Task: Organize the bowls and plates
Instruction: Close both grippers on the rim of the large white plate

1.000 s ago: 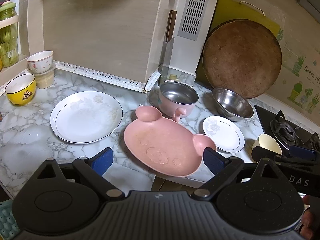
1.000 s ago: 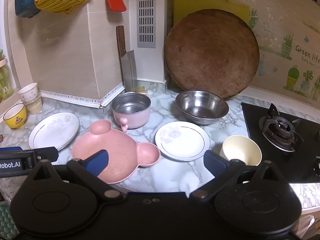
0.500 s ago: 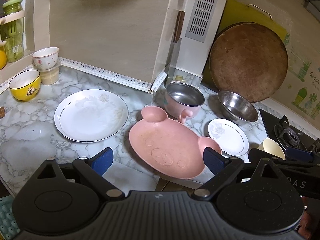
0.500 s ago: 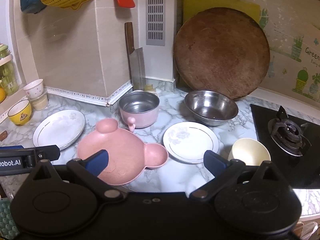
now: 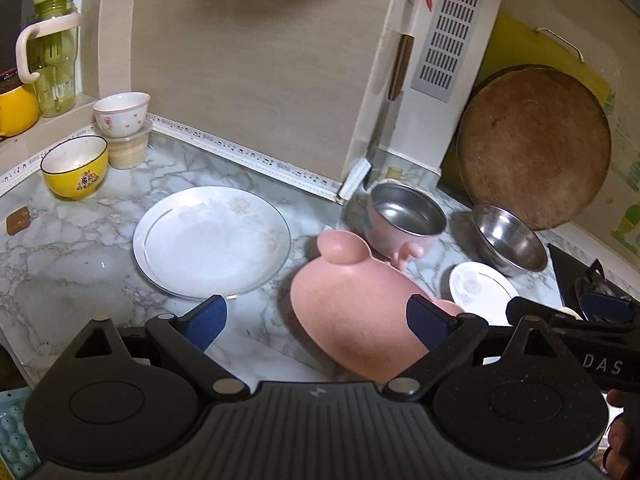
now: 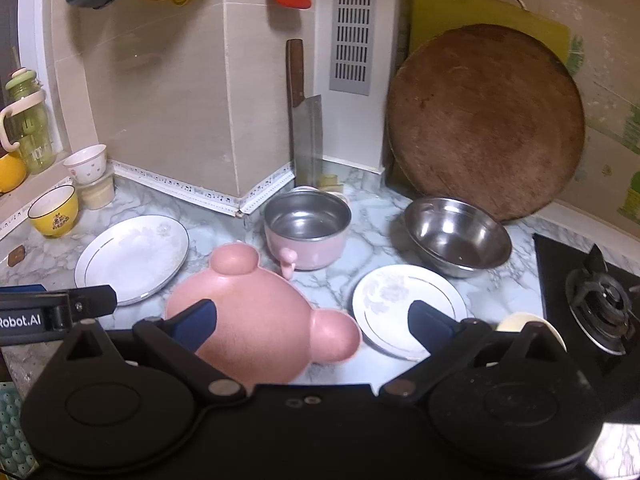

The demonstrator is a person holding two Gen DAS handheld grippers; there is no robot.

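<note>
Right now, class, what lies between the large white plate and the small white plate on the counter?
The pink bear-shaped plate lies between the large white plate and the small white plate, on the marble counter. The right wrist view shows it best.

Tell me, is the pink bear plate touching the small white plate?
Apart. The right wrist view shows marble between the pink bear plate and the small white plate.

Marble countertop (image 6: pixel 372 220), beige tiled wall (image 6: pixel 160 92), grey vent grille (image 6: pixel 352 28), black gas hob (image 6: pixel 600 300)
</note>
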